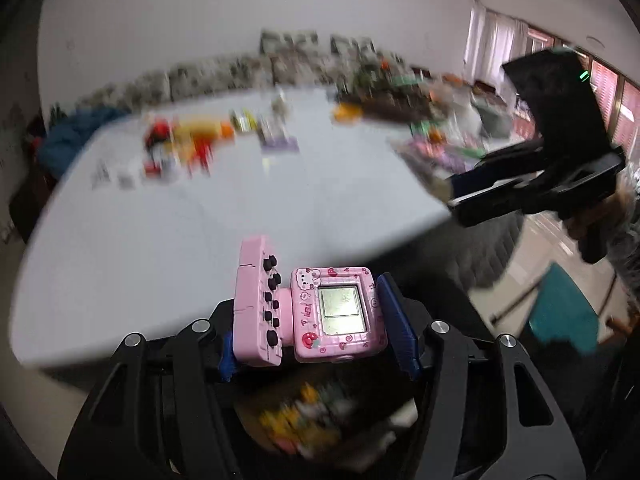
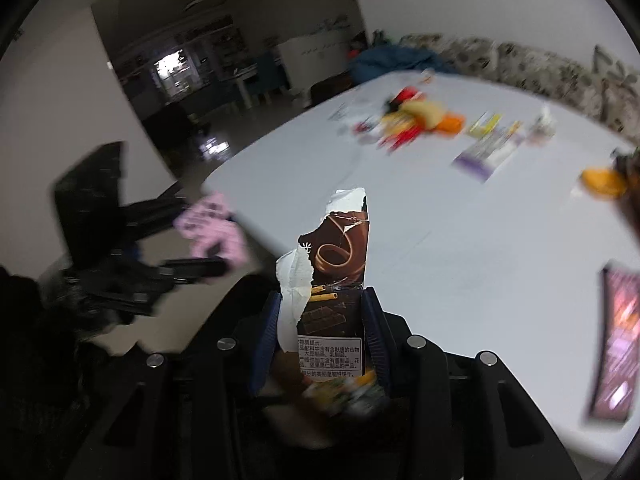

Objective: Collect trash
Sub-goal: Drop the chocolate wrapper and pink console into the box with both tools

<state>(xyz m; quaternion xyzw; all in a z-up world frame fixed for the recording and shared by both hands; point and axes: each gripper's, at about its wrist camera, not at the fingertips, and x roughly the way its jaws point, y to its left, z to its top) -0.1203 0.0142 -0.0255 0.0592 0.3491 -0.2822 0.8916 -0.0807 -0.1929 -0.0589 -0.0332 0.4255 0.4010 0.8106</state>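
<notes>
Looking along the left wrist view:
Left gripper (image 1: pixel 320 322): jaws narrowed onto a pink handheld game toy (image 1: pixel 308 312), held clear of the table.
Toy's lie: long axis runs across the gap from finger to finger, button bar to the left, little screen facing the camera.
Below the jaws: a dark bin opening (image 1: pixel 320 428) with blurred colourful scraps inside, directly under the toy; the drop looks like a straight release downward.
Table (image 1: pixel 180 248): white, beyond and above the toy, with a scatter of blurred red, yellow and orange litter (image 1: pixel 184 140) at its far side.
Right gripper (image 1: pixel 532 188): seen off to the right at the table's edge; its jaw state cannot be told from this angle.

Looking along the right wrist view:
Right gripper (image 2: pixel 320 332): jaws closed on a torn brown chocolate-snack box (image 2: pixel 334 276).
Box's lie: long axis points forward and up, out of the jaws, ragged white torn edge at the top and left.
Under the jaws: blurred colourful rubbish just below the box's lower end, likely the same bin.
Left gripper (image 2: pixel 160 248): to the left, blurred, pink toy showing between its fingers.
Remaining trash: the litter pile (image 2: pixel 416 120) and a purple-edged pack (image 2: pixel 486 152) lie well apart from both grippers, across the table.
Judgement: both loads hang over the bin; neither is released yet.
</notes>
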